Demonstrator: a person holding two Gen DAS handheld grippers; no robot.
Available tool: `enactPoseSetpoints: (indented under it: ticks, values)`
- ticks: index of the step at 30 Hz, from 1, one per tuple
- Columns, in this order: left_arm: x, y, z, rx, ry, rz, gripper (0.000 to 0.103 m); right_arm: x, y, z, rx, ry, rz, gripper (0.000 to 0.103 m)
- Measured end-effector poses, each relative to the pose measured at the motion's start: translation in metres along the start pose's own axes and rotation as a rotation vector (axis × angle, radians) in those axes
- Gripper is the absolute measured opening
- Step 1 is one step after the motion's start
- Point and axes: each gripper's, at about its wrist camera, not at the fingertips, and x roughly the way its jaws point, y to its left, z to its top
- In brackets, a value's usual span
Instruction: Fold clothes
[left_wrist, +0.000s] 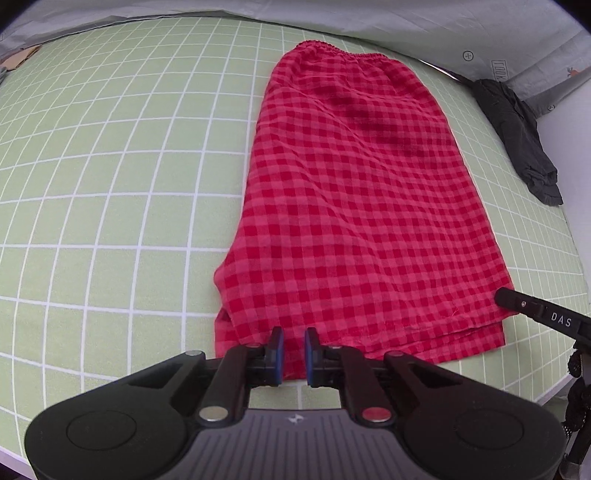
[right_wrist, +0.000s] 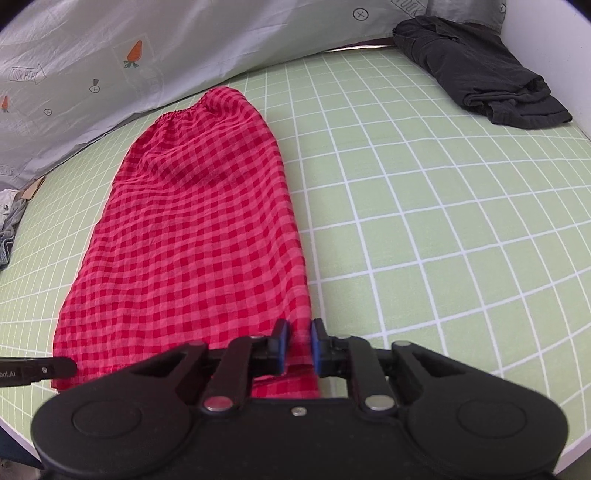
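Red checked shorts (left_wrist: 354, 206) lie flat on the green grid mat (left_wrist: 110, 184), folded lengthwise, waistband at the far end and hem near me. My left gripper (left_wrist: 294, 338) sits at the hem's near left corner, jaws narrowly apart with the cloth between them. My right gripper (right_wrist: 299, 338) is at the hem's near right corner (right_wrist: 295, 354), jaws narrowly apart around the fabric edge. The shorts (right_wrist: 192, 240) also show in the right wrist view. Each gripper's finger shows in the other view: the right finger (left_wrist: 539, 314) and the left finger (right_wrist: 37, 371).
A crumpled black garment (right_wrist: 480, 74) lies at the mat's far right corner, also in the left wrist view (left_wrist: 521, 140). A grey printed sheet (right_wrist: 110, 66) runs along the far edge. More clothing (right_wrist: 9, 221) sits at the far left. The mat's near edge (left_wrist: 546, 391) is close.
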Motion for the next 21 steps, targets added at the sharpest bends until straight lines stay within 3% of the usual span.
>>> enactPoseSetpoints:
  ticks: [9, 12, 13, 21]
  values:
    - [0.005, 0.004, -0.005, -0.046, -0.013, 0.01, 0.013, -0.011, 0.004, 0.0, -0.039, -0.024, 0.028, 0.003]
    - [0.008, 0.005, -0.004, -0.044, -0.024, 0.009, 0.0, -0.012, 0.004, -0.001, -0.034, -0.023, 0.024, 0.003]
    - [0.006, 0.006, -0.003, -0.051, -0.033, 0.006, 0.0, -0.012, 0.004, -0.001, -0.031, -0.025, 0.023, 0.003]
    - [-0.056, 0.024, 0.01, -0.067, -0.194, -0.035, 0.0, -0.058, 0.002, 0.001, 0.045, -0.098, 0.061, 0.003]
